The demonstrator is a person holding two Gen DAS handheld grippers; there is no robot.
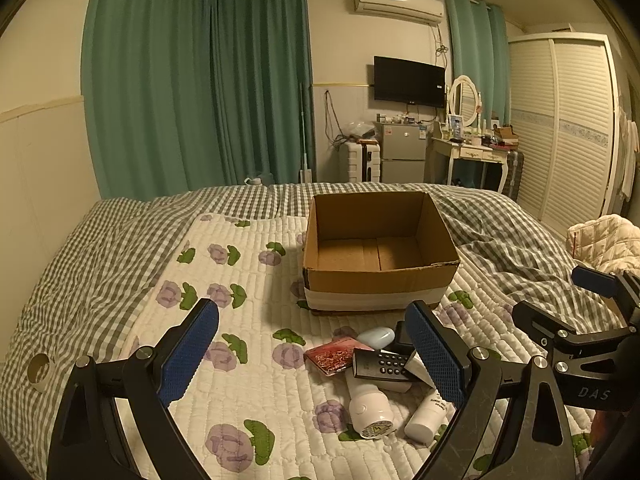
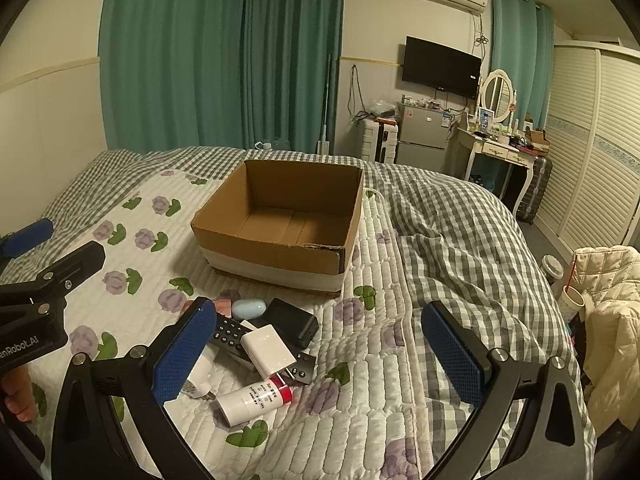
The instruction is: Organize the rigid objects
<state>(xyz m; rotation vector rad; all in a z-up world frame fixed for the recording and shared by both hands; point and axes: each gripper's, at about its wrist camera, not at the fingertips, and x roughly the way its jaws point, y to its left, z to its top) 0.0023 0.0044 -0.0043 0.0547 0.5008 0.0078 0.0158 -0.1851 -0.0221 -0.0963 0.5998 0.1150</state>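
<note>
Both grippers are hanging over the bed with nothing in them: the left gripper (image 1: 312, 356) has its jaws spread wide, blue pads well apart, and the right gripper (image 2: 320, 354) is just as wide open and empty. The cardboard box (image 1: 380, 280) sits open-topped on the flowered quilt (image 1: 248, 272), up around 12 o'clock from the left camera and more like 11 o'clock from the right one, and its floor is bare cardboard. The pile of stuff is just in front of the box, near side. In the left view it's at roughly 5 o'clock, partly behind the right-hand finger: a red card case (image 1: 332, 356), a pale blue oval case (image 1: 376, 337), a black remote (image 1: 382, 364), a white bottle with a round sticker on its bottom (image 1: 370, 406) and another white bottle (image 1: 426, 416) lying beside it. From the right camera the same heap is at about 7 o'clock: a white charger block (image 2: 266, 346) lying on top of the remote, a black box-shaped thing (image 2: 292, 322) touching it at the back, and that second bottle, showing a red band. The gray checked blanket (image 2: 460, 232) is bunched up off at 2 o'clock, and a roll of tape (image 1: 40, 370) sits alone at 9 o'clock in the left view.
</note>
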